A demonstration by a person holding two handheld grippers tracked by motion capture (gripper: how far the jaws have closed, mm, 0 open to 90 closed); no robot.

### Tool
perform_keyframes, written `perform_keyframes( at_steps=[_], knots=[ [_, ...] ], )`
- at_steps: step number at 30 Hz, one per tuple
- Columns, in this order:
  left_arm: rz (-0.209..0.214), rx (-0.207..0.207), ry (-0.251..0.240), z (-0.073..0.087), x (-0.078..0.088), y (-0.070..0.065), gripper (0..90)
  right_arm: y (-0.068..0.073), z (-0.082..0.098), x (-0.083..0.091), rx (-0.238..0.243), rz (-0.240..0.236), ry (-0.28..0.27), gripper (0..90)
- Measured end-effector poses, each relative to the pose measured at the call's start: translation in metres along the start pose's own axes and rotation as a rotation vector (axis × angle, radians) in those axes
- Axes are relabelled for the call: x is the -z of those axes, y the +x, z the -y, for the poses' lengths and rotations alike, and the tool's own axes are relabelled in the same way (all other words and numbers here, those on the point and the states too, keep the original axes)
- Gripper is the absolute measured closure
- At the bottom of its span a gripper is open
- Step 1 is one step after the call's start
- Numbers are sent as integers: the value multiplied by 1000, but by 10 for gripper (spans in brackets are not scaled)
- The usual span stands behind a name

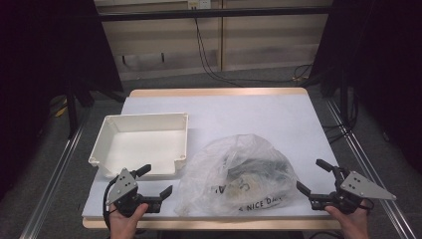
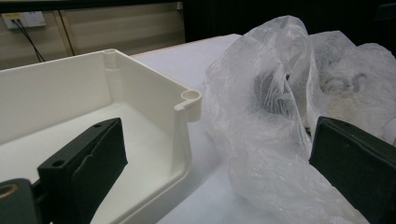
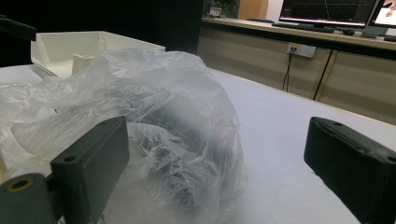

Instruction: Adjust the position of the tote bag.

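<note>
The bag point(image 1: 239, 174), a thin clear plastic one with printed lettering near its lower edge, slumps on the white counter point(image 1: 259, 112) close to the person's edge, between the two grippers. It lies loose and puffed up rather than flat, most likely because something dark is bundled inside it; through the crinkled film that content cannot be made out for sure. Just to its left stands the white tray point(image 1: 107, 130), empty and open at the top, set near enough that whatever comes out of the bag would have a short way to go.

The left gripper point(image 1: 155, 180) rests low at the counter's front edge, its jaws spread wide with nothing between them; in the left gripper view they frame the tray's corner point(image 2: 190, 97) and the bag point(image 2: 275, 107), a stance that suits reaching either. The right gripper point(image 1: 313, 175) sits on the bag's far side, jaws likewise spread and empty, aimed at the bag point(image 3: 154, 126). Flanking it so, the two seem placed to take the plastic from both sides
</note>
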State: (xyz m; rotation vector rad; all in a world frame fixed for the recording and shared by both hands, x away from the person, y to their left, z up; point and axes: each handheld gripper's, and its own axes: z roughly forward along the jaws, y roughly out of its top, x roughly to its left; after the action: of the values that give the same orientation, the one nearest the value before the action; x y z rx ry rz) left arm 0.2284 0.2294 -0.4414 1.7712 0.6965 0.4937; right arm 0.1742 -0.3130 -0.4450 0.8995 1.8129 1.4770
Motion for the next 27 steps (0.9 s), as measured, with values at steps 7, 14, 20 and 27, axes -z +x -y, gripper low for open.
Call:
perform_keyframes(
  at_steps=[7, 14, 20, 27],
  knots=[
    [1, -13, 21, 0, -4, 1, 34, -1, 1, -1, 4, -16, 16, 100],
    [2, 7, 39, 0, -7, 2, 45, 1, 1, -5, -27, -64, 46, 186],
    [29, 36, 64, 1, -10, 2, 99, 3, -2, -6, -34, -82, 49, 277],
    [25, 16, 72, 0, -7, -3, 111, 11, -8, -7, -51, -117, 72, 367]
  ],
)
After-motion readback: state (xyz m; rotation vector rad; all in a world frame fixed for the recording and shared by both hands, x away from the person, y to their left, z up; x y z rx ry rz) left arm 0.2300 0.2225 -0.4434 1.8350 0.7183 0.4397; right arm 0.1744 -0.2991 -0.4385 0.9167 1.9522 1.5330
